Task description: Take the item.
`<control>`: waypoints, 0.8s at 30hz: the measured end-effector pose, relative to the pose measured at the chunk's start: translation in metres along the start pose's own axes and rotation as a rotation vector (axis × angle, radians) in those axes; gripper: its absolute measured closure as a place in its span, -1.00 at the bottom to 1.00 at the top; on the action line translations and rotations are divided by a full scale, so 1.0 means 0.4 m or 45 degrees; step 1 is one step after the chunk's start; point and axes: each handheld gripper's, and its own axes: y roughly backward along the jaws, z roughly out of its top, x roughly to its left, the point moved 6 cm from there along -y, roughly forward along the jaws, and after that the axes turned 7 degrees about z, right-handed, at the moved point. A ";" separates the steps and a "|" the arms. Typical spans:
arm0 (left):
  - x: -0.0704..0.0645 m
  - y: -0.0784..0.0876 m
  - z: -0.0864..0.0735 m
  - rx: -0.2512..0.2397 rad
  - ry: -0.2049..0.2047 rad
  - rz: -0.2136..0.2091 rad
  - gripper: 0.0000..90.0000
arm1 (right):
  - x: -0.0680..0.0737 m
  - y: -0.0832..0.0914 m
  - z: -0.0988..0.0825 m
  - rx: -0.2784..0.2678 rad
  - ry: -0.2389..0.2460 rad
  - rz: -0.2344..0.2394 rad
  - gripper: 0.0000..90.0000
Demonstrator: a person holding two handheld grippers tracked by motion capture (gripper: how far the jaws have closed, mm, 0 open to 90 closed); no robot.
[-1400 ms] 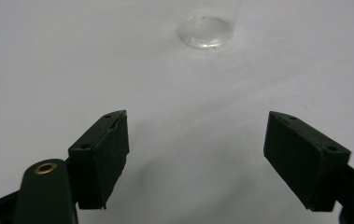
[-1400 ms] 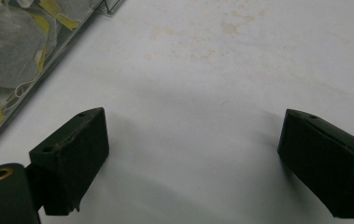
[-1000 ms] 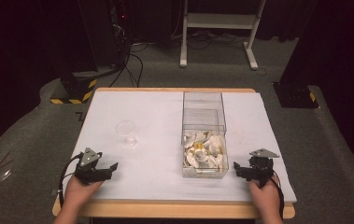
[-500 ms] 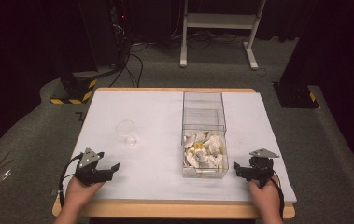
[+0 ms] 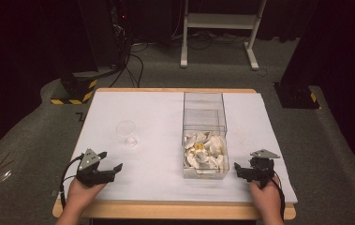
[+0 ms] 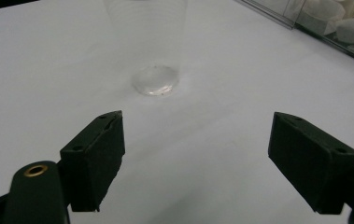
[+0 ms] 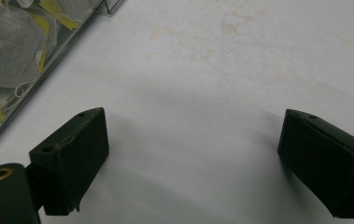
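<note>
1. High view, nearest edge: two hands come in from the bottom and rest at the front of the table (image 5: 156, 126), which is covered by a white sheet.
2. The left gripper (image 5: 111, 169) sits at the front left, its jaws spread wide and holding nothing. In the left gripper view the same left gripper (image 6: 195, 158) shows both black jaws well apart over bare white surface.
3. The right gripper (image 5: 239, 169) sits at the front right, just beside the near right corner of the clear box (image 5: 203, 105). Its jaws are also spread and empty; the right gripper view shows the right gripper (image 7: 193, 161) over bare sheet, with faint brownish stains farther on.
4. Ahead of the left gripper stands a clear plastic cup (image 5: 127, 133), upright on the sheet and apart from the jaws. In the left gripper view the clear plastic cup (image 6: 155, 79) stands straight ahead, slightly left of centre, its round base on the sheet.
5. The box is long and transparent, running front to back right of centre. Its near compartment holds a heap of white tea bags (image 5: 205, 152) with some yellow tags; its far part looks empty.
6. In the right gripper view the tea bags (image 7: 11, 42) lie behind the box wall at upper left.
7. Beyond the table lie grey floor, cables and a white stand (image 5: 217, 28).
</note>
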 end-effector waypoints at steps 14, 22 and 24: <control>-0.026 0.009 0.026 -0.054 0.061 -0.084 -0.56 | 0.000 0.000 0.000 0.000 0.000 0.000 -0.81; -0.048 0.010 0.042 -0.067 0.030 -0.090 -0.56 | 0.000 0.000 0.000 0.000 0.001 0.000 -0.81; -0.053 0.009 0.045 -0.068 0.020 -0.092 -0.56 | 0.000 0.000 0.000 0.000 0.000 0.000 -0.81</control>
